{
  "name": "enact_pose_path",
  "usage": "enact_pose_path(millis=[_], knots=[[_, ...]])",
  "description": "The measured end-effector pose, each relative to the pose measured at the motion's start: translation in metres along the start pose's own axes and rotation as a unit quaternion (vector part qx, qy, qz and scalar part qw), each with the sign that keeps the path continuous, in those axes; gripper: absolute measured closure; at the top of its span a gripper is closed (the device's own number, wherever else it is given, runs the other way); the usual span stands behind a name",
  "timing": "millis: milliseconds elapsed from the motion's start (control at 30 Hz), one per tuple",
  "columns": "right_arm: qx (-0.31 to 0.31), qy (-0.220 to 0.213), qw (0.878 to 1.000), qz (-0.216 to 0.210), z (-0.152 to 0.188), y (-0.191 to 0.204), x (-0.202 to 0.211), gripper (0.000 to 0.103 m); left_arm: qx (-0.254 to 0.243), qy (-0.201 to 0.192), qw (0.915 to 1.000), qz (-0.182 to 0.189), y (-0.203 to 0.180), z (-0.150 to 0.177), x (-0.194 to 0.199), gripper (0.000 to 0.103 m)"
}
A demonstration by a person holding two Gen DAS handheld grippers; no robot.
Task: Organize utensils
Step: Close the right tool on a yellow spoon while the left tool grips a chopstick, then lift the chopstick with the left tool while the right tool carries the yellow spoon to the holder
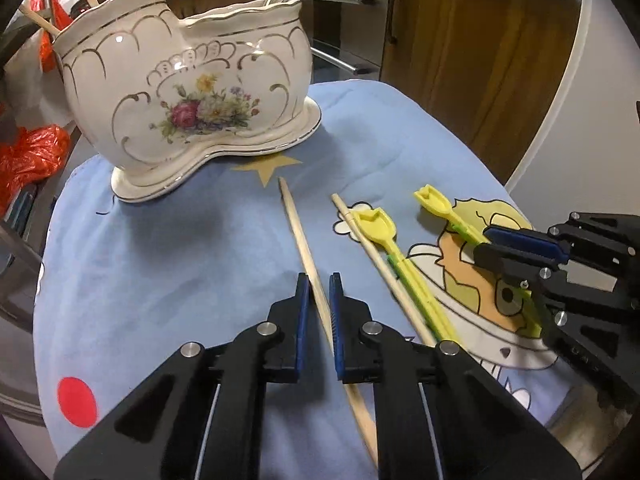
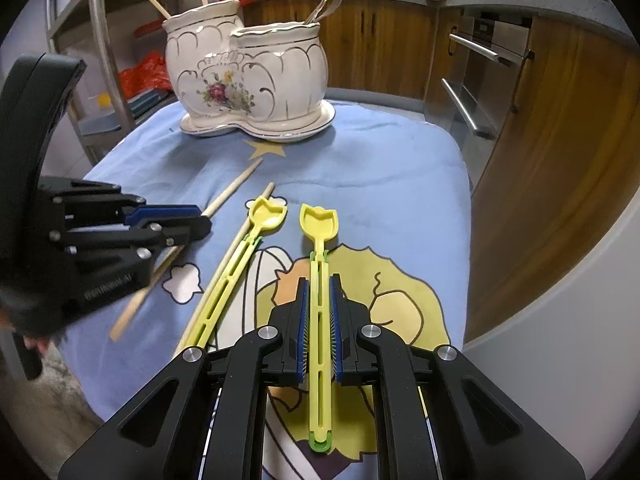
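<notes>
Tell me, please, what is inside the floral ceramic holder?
Wooden sticks rise from the holder's taller compartment, metal cutlery handles from the lower one. Its walls hide their lower ends and anything else inside.

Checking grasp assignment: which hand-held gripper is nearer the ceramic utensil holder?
Left. The left hand-held gripper, clamping a wooden chopstick, sits closer to the ceramic utensil holder; the right grips a yellow spoon farther back.

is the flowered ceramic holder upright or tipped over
Upright: the ceramic holder stands flat on its base on the blue cloth, openings up, utensils poking out.
</notes>
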State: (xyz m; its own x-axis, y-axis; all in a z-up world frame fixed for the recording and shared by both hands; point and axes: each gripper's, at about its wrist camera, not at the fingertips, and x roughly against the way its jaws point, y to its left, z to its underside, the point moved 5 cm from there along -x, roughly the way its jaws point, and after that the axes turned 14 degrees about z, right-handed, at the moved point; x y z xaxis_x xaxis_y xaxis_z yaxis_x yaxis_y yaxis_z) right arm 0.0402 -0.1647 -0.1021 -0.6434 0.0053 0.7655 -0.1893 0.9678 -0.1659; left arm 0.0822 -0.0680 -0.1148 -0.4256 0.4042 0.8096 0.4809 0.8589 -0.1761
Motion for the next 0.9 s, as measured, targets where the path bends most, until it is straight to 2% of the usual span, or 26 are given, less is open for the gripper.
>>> enact_pose_path(millis=[67,200,433,633,767,900], knots=[[0.002,0.000,1.000,-0.003,0.000,0.002,0.000,0.092,-0.019,0.008,0.9998,-0.009,0.001,0.001,0.003,0.097],[0.015,0.007,1.000,-0.005,0.002,0.008,-0.002,0.092,-0.037,0.025,0.9990,-0.001,0.000,0.007,0.003,0.097],[0.022,0.013,1.000,-0.003,0.001,0.012,-0.006,0.092,-0.025,0.017,0.9995,0.003,0.003,0.011,0.005,0.096],[0.017,0.004,1.000,-0.007,-0.002,0.013,-0.004,0.092,-0.036,0.012,0.9993,0.003,0.003,0.015,0.010,0.097],[0.006,-0.005,1.000,-0.006,-0.007,0.011,-0.003,0.093,-0.040,-0.006,0.9992,0.004,0.007,0.013,0.020,0.097],[-0.019,-0.026,0.999,-0.011,-0.015,0.005,0.003,0.093,-0.042,-0.047,0.9980,0.005,0.014,0.007,0.041,0.097]])
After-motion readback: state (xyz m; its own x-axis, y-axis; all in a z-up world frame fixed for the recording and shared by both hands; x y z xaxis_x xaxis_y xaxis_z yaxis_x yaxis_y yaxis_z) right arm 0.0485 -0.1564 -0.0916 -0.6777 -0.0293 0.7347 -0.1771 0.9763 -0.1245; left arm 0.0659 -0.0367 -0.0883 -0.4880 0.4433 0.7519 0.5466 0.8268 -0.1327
